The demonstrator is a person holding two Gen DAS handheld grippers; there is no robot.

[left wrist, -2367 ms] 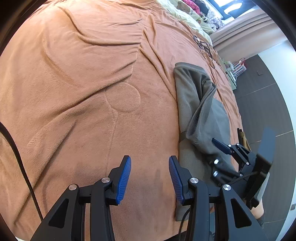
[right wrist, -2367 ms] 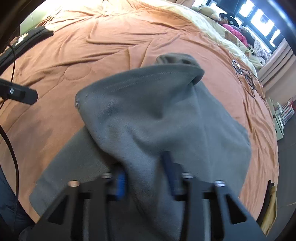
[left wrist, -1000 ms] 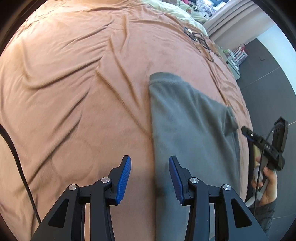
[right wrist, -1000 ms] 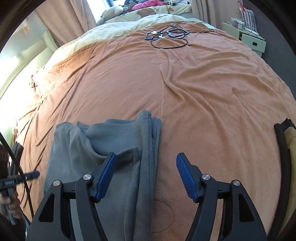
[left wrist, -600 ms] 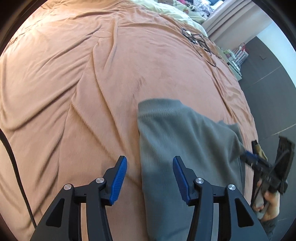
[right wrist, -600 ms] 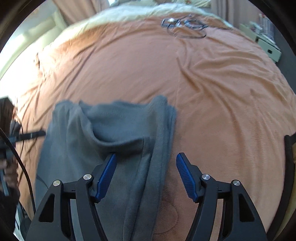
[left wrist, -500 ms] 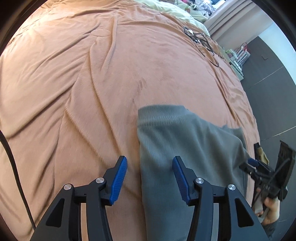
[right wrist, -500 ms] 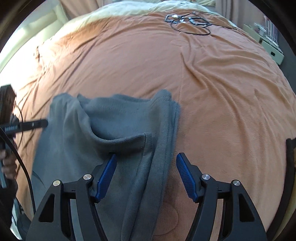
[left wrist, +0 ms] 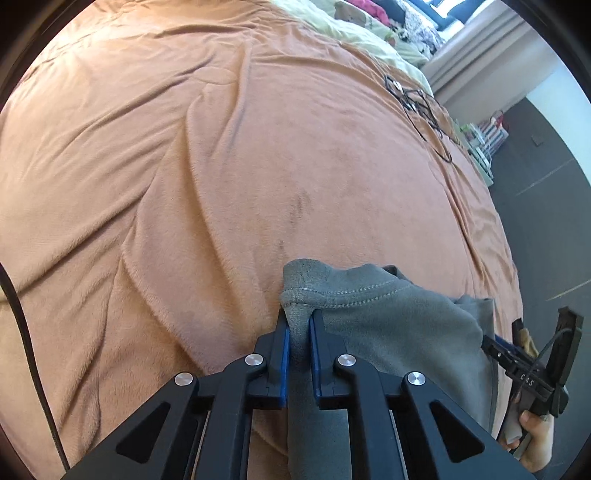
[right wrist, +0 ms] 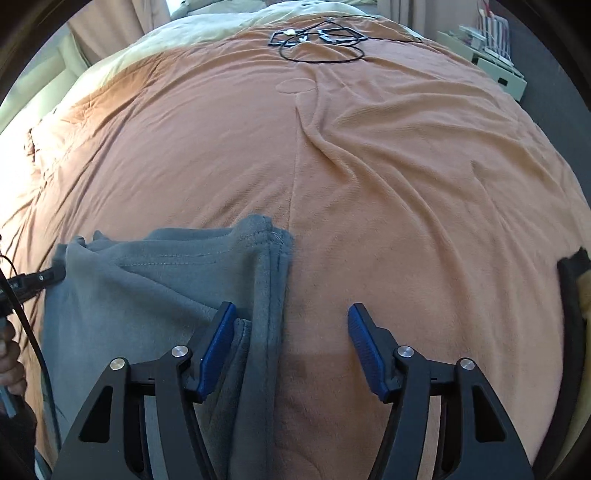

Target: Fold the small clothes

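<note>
Left hand-held gripper [left wrist: 298, 332] just closed and now pinching near corner of grey garment [left wrist: 388, 317] lying on orange bed blanket [left wrist: 221, 166], probably to lift for a fold; right hand-held gripper [right wrist: 290, 345] spread wide astride opposite edge, gripping nothing.

Orange blanket [left wrist: 221, 166] covers bed; dark floor [left wrist: 546, 206], sunlit curtains [right wrist: 107, 22]

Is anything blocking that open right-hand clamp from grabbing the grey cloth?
Nothing visible. The right gripper hangs open over the grey fleece garment's right edge, lying on the orange blanket.
</note>
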